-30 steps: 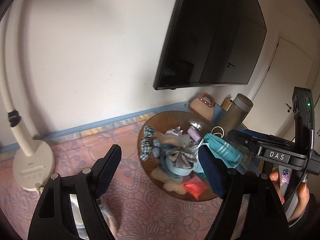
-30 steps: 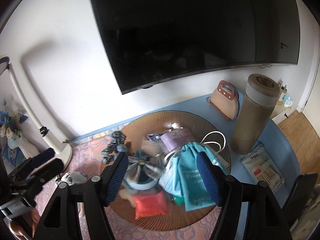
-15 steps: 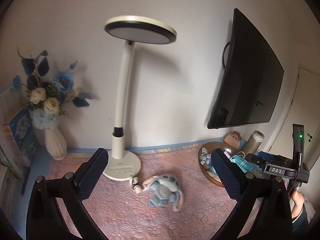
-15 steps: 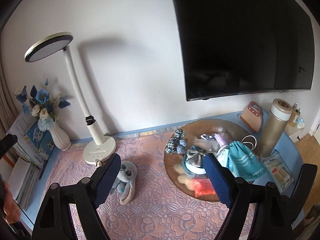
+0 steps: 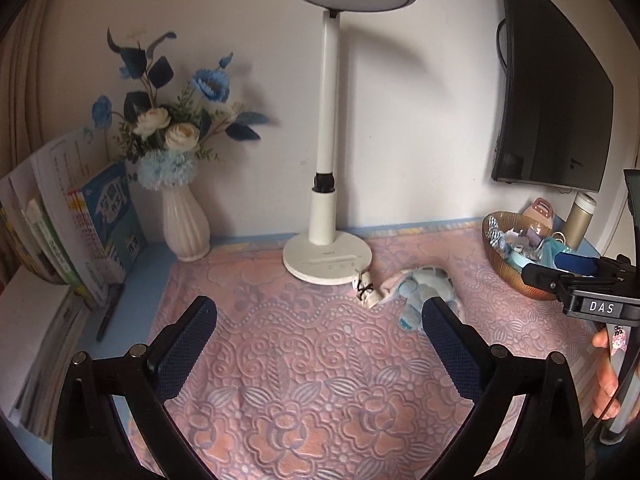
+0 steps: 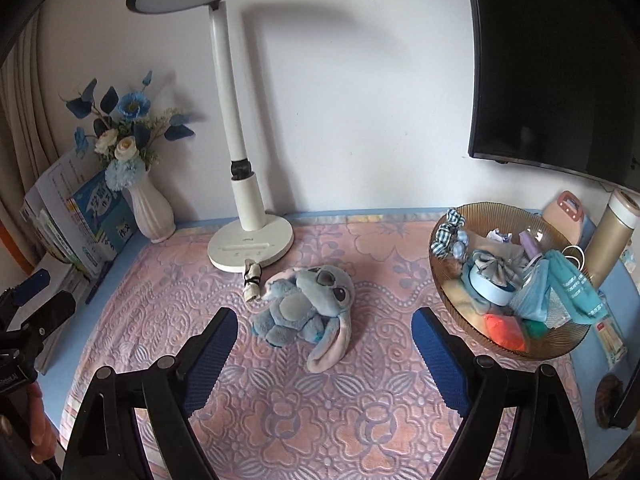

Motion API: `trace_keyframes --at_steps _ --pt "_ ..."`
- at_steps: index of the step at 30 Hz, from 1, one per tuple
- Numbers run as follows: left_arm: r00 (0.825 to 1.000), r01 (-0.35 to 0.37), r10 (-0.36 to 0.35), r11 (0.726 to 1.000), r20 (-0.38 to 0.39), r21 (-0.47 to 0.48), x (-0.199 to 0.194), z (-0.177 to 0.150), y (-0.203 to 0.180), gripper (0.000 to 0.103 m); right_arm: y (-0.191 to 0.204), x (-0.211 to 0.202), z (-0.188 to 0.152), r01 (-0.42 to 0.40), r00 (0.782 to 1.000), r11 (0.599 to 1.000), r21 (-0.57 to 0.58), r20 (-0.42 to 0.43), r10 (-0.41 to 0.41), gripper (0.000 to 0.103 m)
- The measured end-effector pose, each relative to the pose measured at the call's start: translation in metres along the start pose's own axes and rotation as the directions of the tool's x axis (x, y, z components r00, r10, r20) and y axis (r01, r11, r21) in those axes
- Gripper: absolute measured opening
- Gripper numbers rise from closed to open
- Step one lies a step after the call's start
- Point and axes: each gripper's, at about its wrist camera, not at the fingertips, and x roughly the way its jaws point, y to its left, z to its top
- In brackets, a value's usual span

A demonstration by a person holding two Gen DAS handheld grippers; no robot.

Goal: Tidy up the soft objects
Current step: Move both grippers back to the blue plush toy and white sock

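Blue plush toy point(image 6: 306, 306) slumped on its side on pink mat point(image 6: 320, 400), near lamp base point(image 6: 251, 246), long ear flopped forward. Left gripper point(image 5: 320, 346) fingers wide apart, empty; right gripper point(image 6: 325, 342) same, nothing between. Bowl point(image 6: 440, 276) contents jumbled, hard to separate.

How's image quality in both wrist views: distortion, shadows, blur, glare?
Left wrist: strong fisheye bend, black corners; sharp; desk lamp looks unlit and throws a soft shadow on the wall. Right wrist: same bend; plush toy crisp; TV dark, faint reflections, no harsh glare.
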Motion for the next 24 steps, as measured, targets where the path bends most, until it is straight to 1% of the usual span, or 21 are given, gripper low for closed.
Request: trace_keyframes --at_steps 3,7,11,16,19,24 --pt "1.000 0.002 -0.002 1.000 -0.022 -0.025 0.015 -0.019 0.001 0.102 0.007 0.015 -0.009 0.034 0.999 0.999 -0.032 -0.013 -0.034 0.088" --pt "0.999 -0.038 0.036 0.997 -0.025 -0.074 0.033 -0.036 0.005 0.102 0.010 0.034 -0.019 0.047 0.998 0.998 -0.042 -0.031 -0.048 0.088" --pt "0.996 -0.028 0.018 0.992 -0.082 -0.120 0.057 -0.051 0.012 0.102 0.011 0.051 -0.030 0.072 0.997 0.995 -0.065 -0.018 -0.073 0.088" --pt "0.993 -0.045 0.033 0.993 -0.111 -0.107 0.079 -0.066 0.010 0.102 0.009 0.078 -0.047 0.040 0.998 0.998 -0.057 -0.046 -0.043 0.088" --pt "0.991 -0.051 0.039 0.995 -0.130 -0.085 0.092 -0.074 0.007 0.102 0.008 0.088 -0.057 0.021 0.999 0.998 -0.051 -0.042 -0.023 0.088" --pt "0.987 -0.038 0.026 0.996 -0.156 -0.078 0.109 -0.086 0.006 0.102 0.004 0.099 -0.070 -0.029 0.998 0.999 -0.032 -0.048 0.027 0.088"
